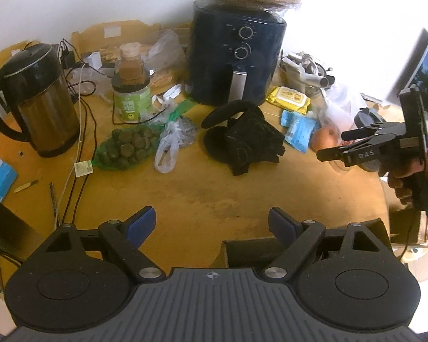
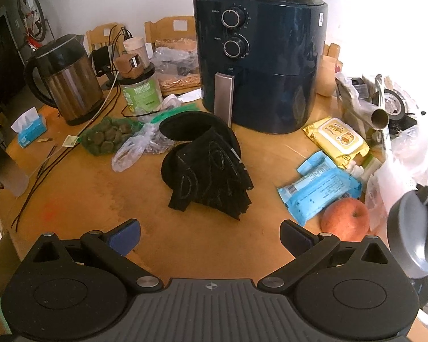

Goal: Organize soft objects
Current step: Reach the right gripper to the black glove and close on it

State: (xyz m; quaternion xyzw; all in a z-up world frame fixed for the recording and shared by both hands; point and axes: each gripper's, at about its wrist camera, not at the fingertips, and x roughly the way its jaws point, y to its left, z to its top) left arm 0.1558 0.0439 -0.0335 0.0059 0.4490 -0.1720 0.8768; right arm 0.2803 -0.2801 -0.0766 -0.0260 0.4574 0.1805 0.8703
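Observation:
A heap of black soft cloth (image 1: 242,139) (image 2: 211,176), a round hat-like piece with folded black fabric on top, lies mid-table in front of the air fryer. My left gripper (image 1: 212,223) stands open over bare tabletop, well short of the heap, nothing between its blue pads. My right gripper (image 2: 209,236) is open too, empty, with the heap just beyond its fingertips. In the left wrist view the right gripper (image 1: 329,145) shows at the right edge, held by a hand (image 1: 405,182), pointing left toward the heap.
A dark air fryer (image 2: 259,62) stands behind the cloth, a kettle (image 2: 68,82) and a green jar (image 2: 141,94) at left. Green bag (image 2: 105,138), clear plastic bag (image 2: 134,149), cables (image 1: 80,142). Right: yellow wipes (image 2: 336,139), blue packets (image 2: 316,191), an apple (image 2: 345,219), a grey bottle lid (image 2: 416,233).

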